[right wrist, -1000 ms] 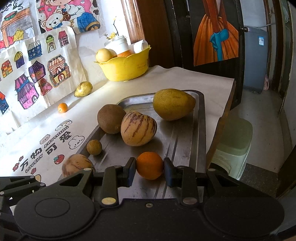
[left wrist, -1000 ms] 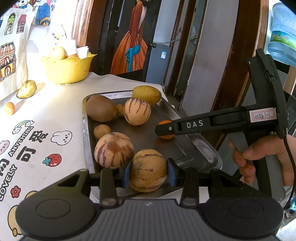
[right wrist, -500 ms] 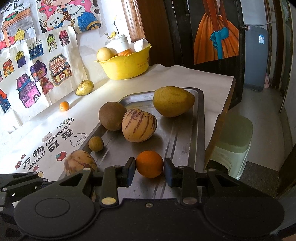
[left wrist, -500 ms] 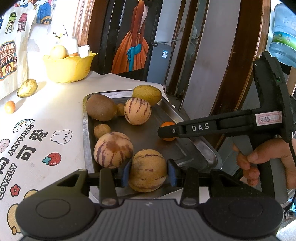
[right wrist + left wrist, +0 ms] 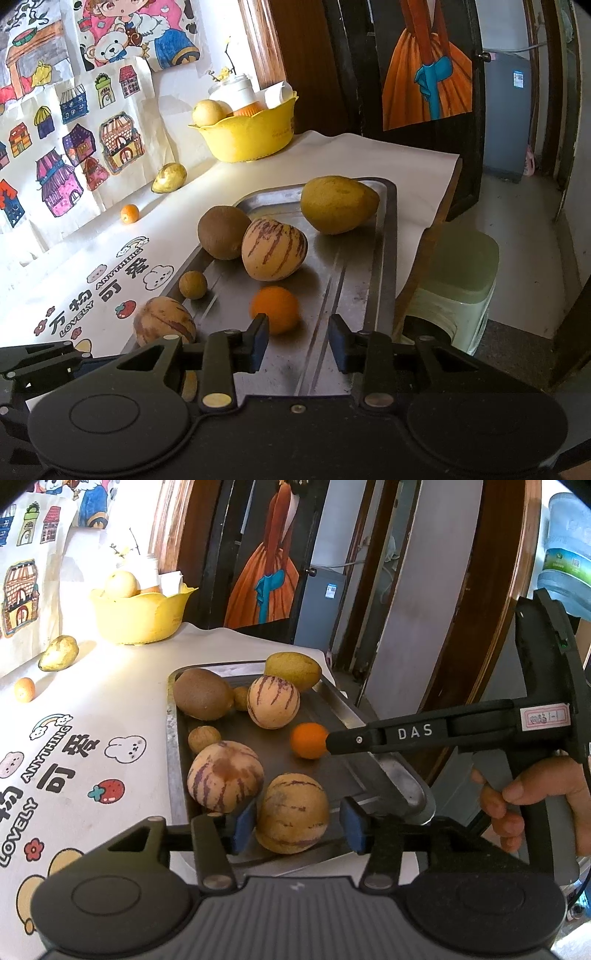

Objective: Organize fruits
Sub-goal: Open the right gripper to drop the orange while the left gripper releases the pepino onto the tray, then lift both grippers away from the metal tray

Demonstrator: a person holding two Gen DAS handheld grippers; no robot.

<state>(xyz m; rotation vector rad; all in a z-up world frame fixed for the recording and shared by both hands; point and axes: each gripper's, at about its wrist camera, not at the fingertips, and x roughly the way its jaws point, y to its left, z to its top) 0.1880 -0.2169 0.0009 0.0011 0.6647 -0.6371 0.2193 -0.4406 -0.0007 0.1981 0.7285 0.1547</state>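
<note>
Blue pads line the jaws of the left gripper (image 5: 297, 825), and they are spread, one on each side of a striped melon (image 5: 292, 813) at the near edge of the metal tray (image 5: 399, 775); I cannot tell if the pads touch it. In its own view the right gripper (image 5: 298, 339) has its jaws spread too, and the little orange (image 5: 275, 309) sits on the tray just past them, close to the left jaw, at about 11 o'clock from the gap. It looks let go, not held. Going outward on the tray, a second striped melon (image 5: 225, 776) sits at about 10 o'clock from the left jaws, touching or almost touching the first one. A small brown fruit (image 5: 204, 738) is farther back, then a third striped melon (image 5: 273, 701), a big brown fruit (image 5: 203, 699), and a yellow-green fruit (image 5: 293, 671) at 12 o'clock by the far rim. Out on the counter (image 5: 110, 686) lie a yellow pear (image 5: 59, 652) and a tiny orange (image 5: 24, 689), well apart from the tray, with a yellow bowl (image 5: 142, 614) behind them. The step seems to be setting fruit down on the tray. Next, the jaws should back away gently so the round fruit does not roll, then go for the two fruits on the counter.
</note>
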